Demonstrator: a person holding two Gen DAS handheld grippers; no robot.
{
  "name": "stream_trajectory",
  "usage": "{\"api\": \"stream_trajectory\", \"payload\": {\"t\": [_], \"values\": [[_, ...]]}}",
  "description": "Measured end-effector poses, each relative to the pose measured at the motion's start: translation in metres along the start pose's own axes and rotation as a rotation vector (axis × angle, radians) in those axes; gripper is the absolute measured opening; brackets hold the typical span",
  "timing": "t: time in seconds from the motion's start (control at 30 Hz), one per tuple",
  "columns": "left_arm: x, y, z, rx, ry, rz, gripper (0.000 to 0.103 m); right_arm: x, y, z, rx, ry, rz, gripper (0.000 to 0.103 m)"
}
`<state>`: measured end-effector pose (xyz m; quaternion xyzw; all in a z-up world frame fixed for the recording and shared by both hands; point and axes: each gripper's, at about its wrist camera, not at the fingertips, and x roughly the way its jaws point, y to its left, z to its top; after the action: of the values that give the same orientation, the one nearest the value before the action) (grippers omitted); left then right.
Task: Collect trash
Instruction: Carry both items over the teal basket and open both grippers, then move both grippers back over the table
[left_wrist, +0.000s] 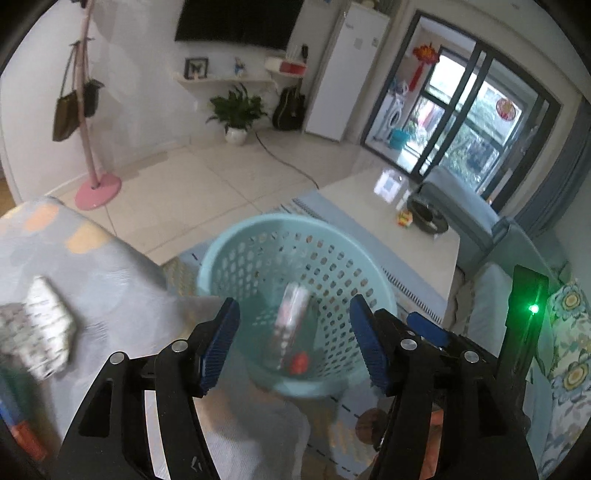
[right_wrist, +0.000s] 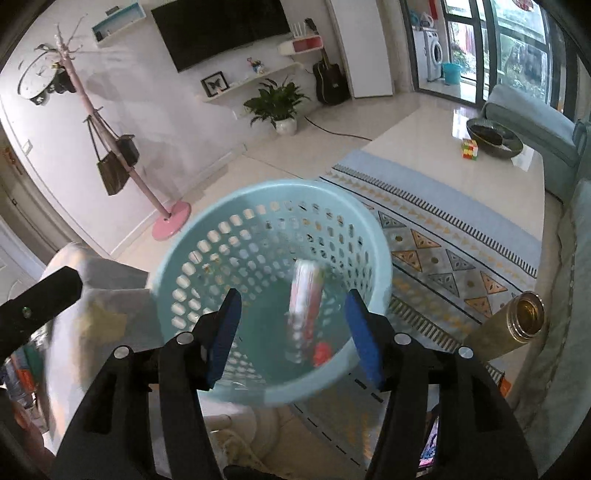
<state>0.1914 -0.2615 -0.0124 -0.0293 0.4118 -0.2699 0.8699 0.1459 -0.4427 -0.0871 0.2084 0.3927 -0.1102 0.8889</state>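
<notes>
Lying below right gripper (right_wrist: 291, 332): bottle (right_wrist: 304, 310)

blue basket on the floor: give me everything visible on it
The basket is round, pale blue, plastic-looking, with a solid rim and walls pierced by rows of holes. It stands upright and open on the patterned rug, beside a grey cushioned seat. Inside lie a blurred clear bottle and something small and red. No gripper touches it.

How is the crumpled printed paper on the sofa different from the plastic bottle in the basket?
The crumpled paper lies outside the basket, on the sofa cover; the bottle is already inside it. The paper is a flat, wrinkled, printed sheet; the bottle is long, clear, red-capped. Neither is between a gripper's fingers.
</notes>
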Motion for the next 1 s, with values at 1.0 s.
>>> {"api": "stream_trajectory", "payload": {"t": [1.0], "values": [[-0.249,0.211,-0.095,-0.384,-0.251,0.365,0.072,-0.133,0.272,-0.123,-0.570,-0.101,0.346,0.066]]}}
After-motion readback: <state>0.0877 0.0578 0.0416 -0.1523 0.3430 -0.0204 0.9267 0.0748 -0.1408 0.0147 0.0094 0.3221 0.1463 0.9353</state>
